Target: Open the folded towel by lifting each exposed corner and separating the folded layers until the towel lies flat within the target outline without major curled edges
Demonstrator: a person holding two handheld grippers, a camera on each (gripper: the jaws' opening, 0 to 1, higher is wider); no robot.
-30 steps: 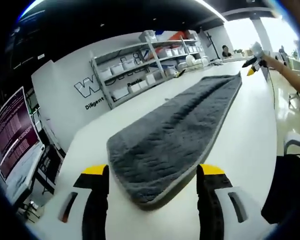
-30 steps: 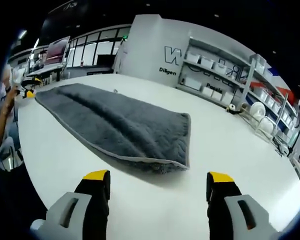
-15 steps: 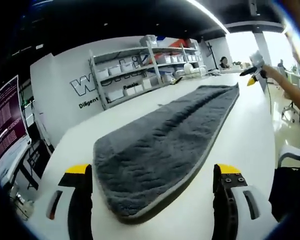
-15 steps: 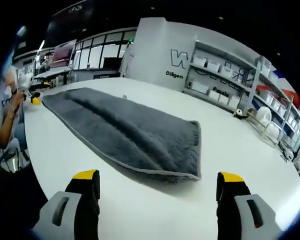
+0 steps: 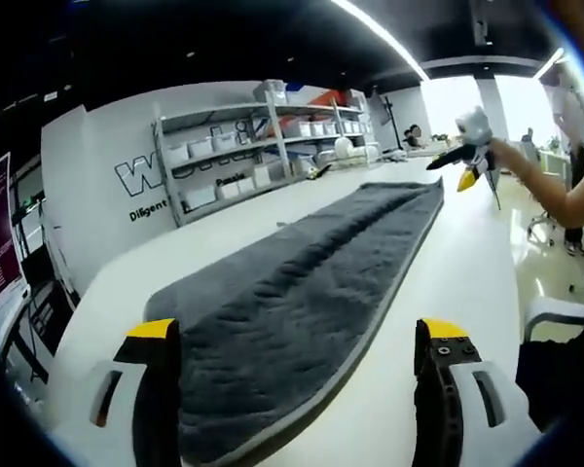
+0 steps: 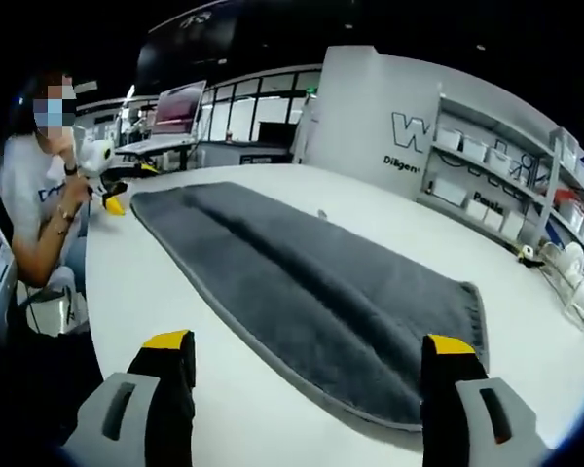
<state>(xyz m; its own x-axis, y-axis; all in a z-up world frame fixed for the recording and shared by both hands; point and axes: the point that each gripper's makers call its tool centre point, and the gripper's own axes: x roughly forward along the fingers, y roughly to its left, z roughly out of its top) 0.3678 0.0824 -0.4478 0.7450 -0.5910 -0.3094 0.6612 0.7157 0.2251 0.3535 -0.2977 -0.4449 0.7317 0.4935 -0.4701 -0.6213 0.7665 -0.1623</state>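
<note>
- While the grey towel (image 5: 302,292) lay long and folded on the white table (image 5: 457,282), left gripper (image 5: 297,375) had jaws released at its near end.
- Right gripper (image 6: 307,384): jaws apart too, w/ towel's other end between them.
- Shelves (image 5: 263,146) stood behind.

Place: a lab or workshop hall
Signs: metal shelves (image 5: 273,131) of white bins at 12 o'clock, lettered wall (image 5: 156,175), monitor (image 6: 178,105), long white counter (image 5: 467,253), ceiling strip lights (image 5: 380,37)
</note>
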